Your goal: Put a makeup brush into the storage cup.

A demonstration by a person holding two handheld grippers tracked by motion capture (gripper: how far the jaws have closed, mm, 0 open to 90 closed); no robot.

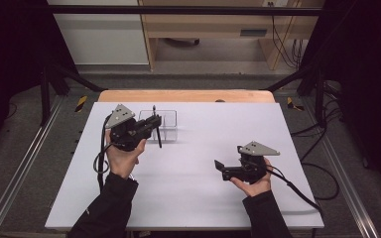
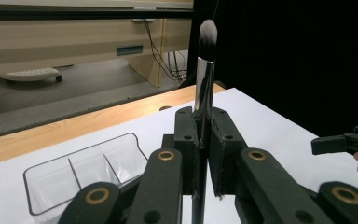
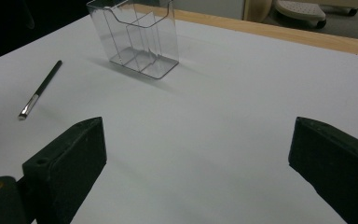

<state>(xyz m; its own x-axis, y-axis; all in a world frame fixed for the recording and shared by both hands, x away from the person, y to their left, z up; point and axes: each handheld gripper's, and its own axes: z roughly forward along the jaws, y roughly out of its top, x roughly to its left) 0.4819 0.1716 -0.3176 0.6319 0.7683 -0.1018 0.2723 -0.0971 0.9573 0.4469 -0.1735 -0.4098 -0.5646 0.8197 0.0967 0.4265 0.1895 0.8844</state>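
Brush number one is up and in the grip: the left gripper (image 2: 200, 154) has its black jaws clamped tight on the slim black-handled makeup brush with the white-tipped bristles (image 2: 204, 88), holding it upright, bristles skyward, just beside the clear plastic three-compartment organiser (image 1: 164, 124) at about eleven o'clock on the white table (image 1: 193, 198). Nothing sits in the organiser's compartments yet, so by my reading the drop-in is still to come. Over at four o'clock the right gripper (image 1: 218, 168) hovers with jaws spread wide and empty, and a second thin dark brush with a silver ferrule (image 3: 40, 89) lies flat on the table, left to collect.
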